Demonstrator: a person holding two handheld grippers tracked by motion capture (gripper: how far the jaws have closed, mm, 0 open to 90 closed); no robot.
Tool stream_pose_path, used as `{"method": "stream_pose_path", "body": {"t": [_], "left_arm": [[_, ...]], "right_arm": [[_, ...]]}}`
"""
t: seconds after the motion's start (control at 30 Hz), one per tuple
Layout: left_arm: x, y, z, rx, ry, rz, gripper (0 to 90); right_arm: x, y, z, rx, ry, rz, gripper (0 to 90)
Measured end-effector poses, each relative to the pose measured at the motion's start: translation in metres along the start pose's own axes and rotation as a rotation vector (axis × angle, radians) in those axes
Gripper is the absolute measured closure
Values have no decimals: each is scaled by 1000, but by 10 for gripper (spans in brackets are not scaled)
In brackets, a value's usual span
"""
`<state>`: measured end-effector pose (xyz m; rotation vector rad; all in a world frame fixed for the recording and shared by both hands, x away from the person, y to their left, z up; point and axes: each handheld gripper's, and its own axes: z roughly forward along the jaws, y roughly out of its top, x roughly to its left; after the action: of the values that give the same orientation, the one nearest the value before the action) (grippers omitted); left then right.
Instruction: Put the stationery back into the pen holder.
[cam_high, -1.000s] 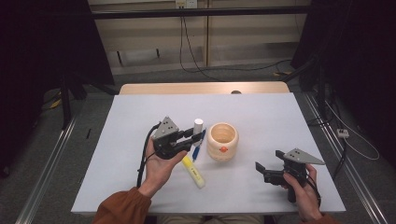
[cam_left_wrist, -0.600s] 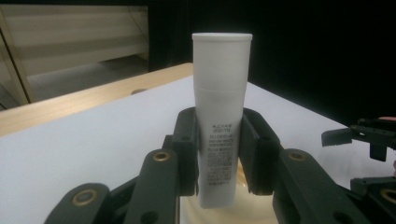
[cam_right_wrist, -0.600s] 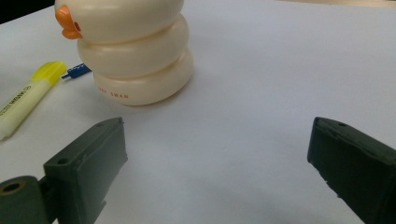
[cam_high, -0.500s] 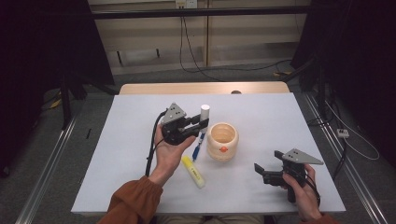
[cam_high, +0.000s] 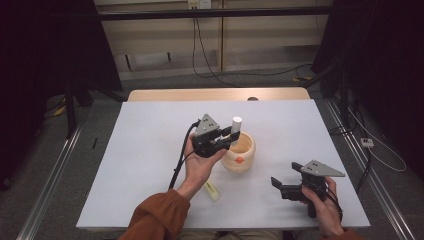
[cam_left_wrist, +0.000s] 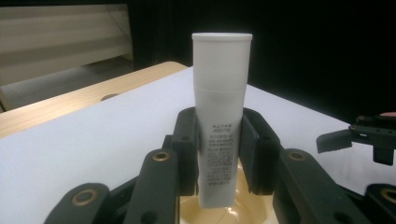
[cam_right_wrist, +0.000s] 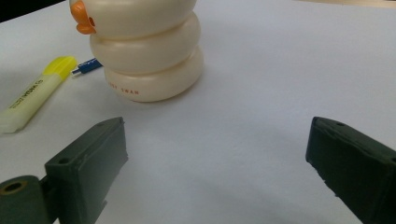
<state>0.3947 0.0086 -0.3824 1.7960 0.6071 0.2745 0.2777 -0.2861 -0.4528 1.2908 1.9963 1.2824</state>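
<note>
White plastic tube (cam_left_wrist: 221, 116) is standing upright, clamped in the left gripper (cam_high: 216, 140) above the cream ribbed holder (cam_high: 239, 151); lowering straight is advisable, while the right gripper (cam_high: 295, 187) is idling wide open, near right.

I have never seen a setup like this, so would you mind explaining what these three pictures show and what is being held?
A person at a white table holds a hand-operated two-jaw gripper in each hand. One picture comes from a fixed camera above; the other two come from cameras riding on each gripper, looking along its black jaws.

The left gripper is shut on a white tube, held upright over the opening of a cream ringed holder with a small orange duck mark. The right gripper is open, low over the table, holding nothing.

On the table beside the holder lie a yellow highlighter and a blue pen.
</note>
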Motion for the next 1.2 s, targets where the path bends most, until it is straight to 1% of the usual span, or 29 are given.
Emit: {"method": "stream_pose_path", "body": {"t": [0.07, 0.13, 0.17, 0.23, 0.3, 0.33, 0.4, 0.5, 0.53, 0.63, 0.7, 0.77, 0.8, 0.83, 0.87, 0.9, 1.0, 1.13, 1.2], "left_arm": [[-3, -2, 4, 14, -14, 3, 700], [-4, -6, 9, 30, -9, 21, 700], [-4, -7, 10, 32, -8, 20, 700], [-3, -10, 14, 39, -12, 9, 700], [-1, -14, 15, 47, -6, -3, 699], [0, -15, 16, 49, -11, -10, 699], [2, -17, 16, 56, -8, -18, 699], [2, -18, 17, 72, -18, -4, 698], [2, -18, 17, 75, -19, 8, 698], [1, -19, 18, 86, -28, 14, 696], [1, -19, 17, 81, -21, 6, 687], [0, -17, 14, 68, -29, -9, 615], [-1, -15, 12, 63, -27, -1, 576], [-4, -14, 10, 52, -7, 14, 535], [-6, -12, 8, 44, -5, 19, 475], [-6, -11, 6, 39, -9, 18, 451], [-2, -9, 1, 38, 22, 14, 364], [7, -8, -5, 40, 62, -10, 272], [10, -7, -9, 40, 65, -22, 230]], "right_arm": [[0, 0, 0, 1, 2, -4, 53], [0, 0, 0, 3, 4, -4, 52], [0, 0, 0, 4, 6, -6, 52], [1, 0, 0, 6, 10, -7, 53], [1, 0, 0, 8, 11, -4, 53], [1, 0, 0, 9, 13, -4, 53], [1, 0, 0, 13, 17, -2, 53], [1, 0, 1, 16, 22, -4, 53], [1, 0, 1, 17, 23, -4, 53], [1, 0, 1, 17, 25, -5, 53], [1, 0, 1, 17, 26, -7, 52], [1, 0, 1, 18, 29, -4, 51], [1, 0, 1, 18, 30, -4, 51], [1, 0, 1, 19, 31, -4, 51], [1, 0, 2, 20, 33, -4, 52], [1, 0, 2, 20, 33, -6, 52], [2, 0, 2, 23, 35, -4, 52], [2, 0, 2, 21, 38, -3, 52], [2, 0, 2, 21, 37, -2, 52]]}}
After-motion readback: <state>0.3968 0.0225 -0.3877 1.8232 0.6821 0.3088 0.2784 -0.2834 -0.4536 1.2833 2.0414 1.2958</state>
